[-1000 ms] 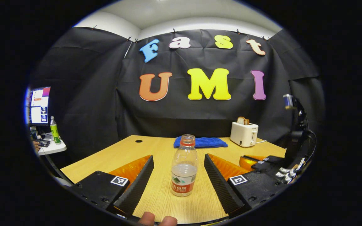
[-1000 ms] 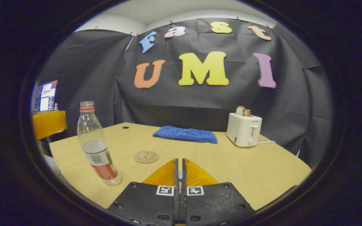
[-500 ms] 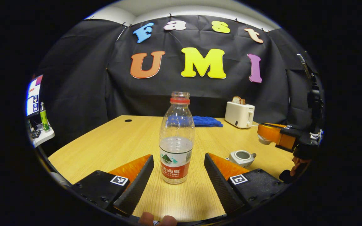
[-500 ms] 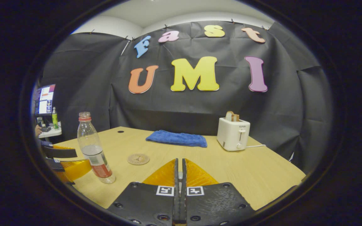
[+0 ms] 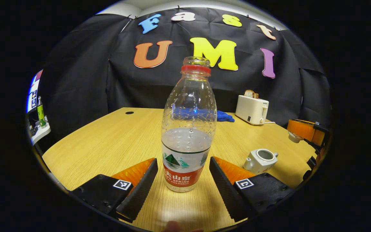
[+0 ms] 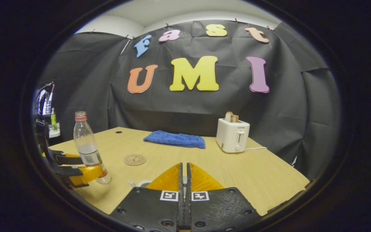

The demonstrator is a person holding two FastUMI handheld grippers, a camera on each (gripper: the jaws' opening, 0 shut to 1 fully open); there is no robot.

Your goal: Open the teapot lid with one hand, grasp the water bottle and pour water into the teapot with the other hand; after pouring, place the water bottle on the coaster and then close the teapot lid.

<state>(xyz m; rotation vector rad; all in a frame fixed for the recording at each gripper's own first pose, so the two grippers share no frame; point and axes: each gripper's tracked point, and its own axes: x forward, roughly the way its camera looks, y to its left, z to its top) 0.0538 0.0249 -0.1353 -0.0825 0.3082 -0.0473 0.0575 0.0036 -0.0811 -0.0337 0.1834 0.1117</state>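
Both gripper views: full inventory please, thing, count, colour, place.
water bottle: 1, clear, red collar and label, uncapped, between the left fingers
teapot: 1, white, lid off, table right of bottle
lid: 1, white, pinched in right gripper
coaster: 1, tan, round, mid-table
towel: 1, blue, far edge
toaster: 1, white, toast in slot, far right
table: 1, light wood
green bottle: 1, side desk
left gripper: open around bottle
right gripper: closed on lid

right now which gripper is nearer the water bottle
Left. The left gripper is open with the water bottle standing between its fingers. The right gripper is off to the side, beyond the open teapot, holding the lid.
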